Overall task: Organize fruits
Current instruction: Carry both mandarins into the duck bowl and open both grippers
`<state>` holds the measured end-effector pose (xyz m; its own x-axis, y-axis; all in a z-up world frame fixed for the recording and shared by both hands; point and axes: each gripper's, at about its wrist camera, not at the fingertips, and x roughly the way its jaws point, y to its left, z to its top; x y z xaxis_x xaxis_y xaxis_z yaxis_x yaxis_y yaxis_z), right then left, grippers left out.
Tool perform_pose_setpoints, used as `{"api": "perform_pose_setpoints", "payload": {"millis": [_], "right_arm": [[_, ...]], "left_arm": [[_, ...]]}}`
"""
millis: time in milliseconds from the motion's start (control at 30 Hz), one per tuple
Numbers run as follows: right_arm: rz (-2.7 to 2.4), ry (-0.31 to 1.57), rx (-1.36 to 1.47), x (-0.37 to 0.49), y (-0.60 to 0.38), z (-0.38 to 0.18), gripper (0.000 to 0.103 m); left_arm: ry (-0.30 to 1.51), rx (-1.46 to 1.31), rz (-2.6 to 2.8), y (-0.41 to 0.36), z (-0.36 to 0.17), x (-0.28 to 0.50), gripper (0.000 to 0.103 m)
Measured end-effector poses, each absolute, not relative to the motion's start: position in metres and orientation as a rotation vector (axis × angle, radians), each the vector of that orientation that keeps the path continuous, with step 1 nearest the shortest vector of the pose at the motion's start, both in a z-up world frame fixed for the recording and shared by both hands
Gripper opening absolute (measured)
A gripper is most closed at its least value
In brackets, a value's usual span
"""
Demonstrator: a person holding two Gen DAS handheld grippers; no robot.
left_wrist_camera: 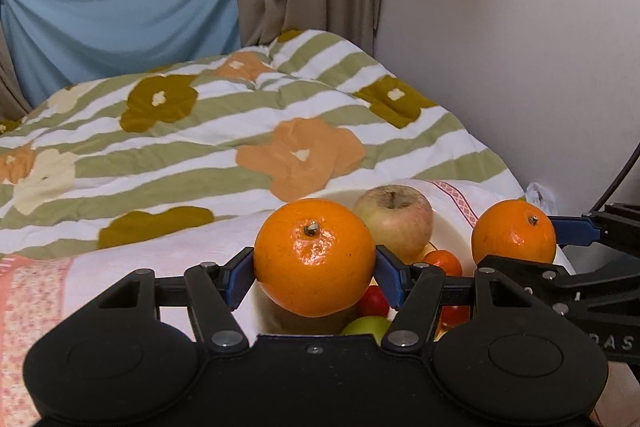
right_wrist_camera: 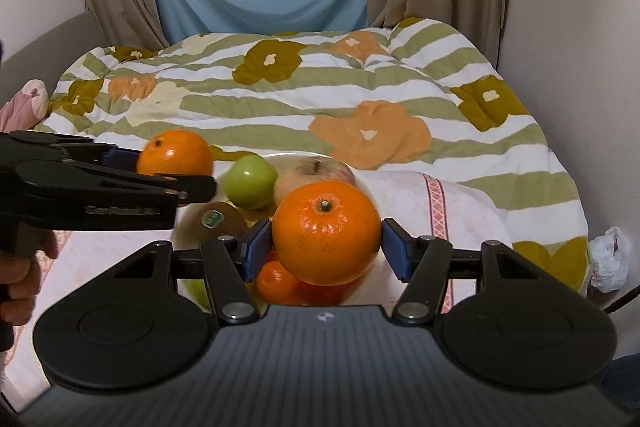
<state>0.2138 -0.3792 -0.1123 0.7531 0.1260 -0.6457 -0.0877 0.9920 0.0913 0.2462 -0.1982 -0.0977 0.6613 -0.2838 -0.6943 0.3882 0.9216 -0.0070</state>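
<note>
Two oranges up, one per gripper. Left gripper (left_wrist_camera: pixel 315 273) pinching left orange (left_wrist_camera: pixel 315 256) across its widest girth, blue pads (left_wrist_camera: pixel 239 279) flat on the sides, stem end up. Right gripper (right_wrist_camera: pixel 326 247) clamped the same way on right orange (right_wrist_camera: pixel 327 233), stem end up too. Both hanging over white plate (right_wrist_camera: pixel 372 269) on a towel on the bed (right_wrist_camera: pixel 280 95), neither touching it as far as can be told. On the plate: pale apple (right_wrist_camera: pixel 308 169), green apple (right_wrist_camera: pixel 250 181), kiwi with sticker (right_wrist_camera: pixel 214 219), small tangerine (right_wrist_camera: pixel 276 281), something red (left_wrist_camera: pixel 373 301) low down, partly hidden.

Handling, judged: oranges firm and round, moderate weight, waxy peel a bit slick, so likely to roll or squirt out if pinched off-centre. Best hold at the equator, pads opposite each other, as now. Peel dents under hard squeeze; no need for more pressure. Plate crowded, so set-down spots tight; risk of rolling off neighbours onto soft bedding. Kiwi and small fruit softer, bruise easier.
</note>
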Motion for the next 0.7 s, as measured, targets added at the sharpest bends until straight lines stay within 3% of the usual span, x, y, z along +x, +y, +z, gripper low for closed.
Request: {"api": "perform_pose_setpoints", "payload": {"millis": [400,700], "right_arm": [[0.158,0.733,0.062,0.221,-0.393,-0.125,0.074],[0.189,0.732,0.033,0.219,-0.392,-0.124,0.074]], "left_arm": [[0.815,0.172,-0.365,-0.221,-0.116,0.256,0.068],[0.735,0.158,-0.355,-0.219,-0.099,0.245,0.091]]}}
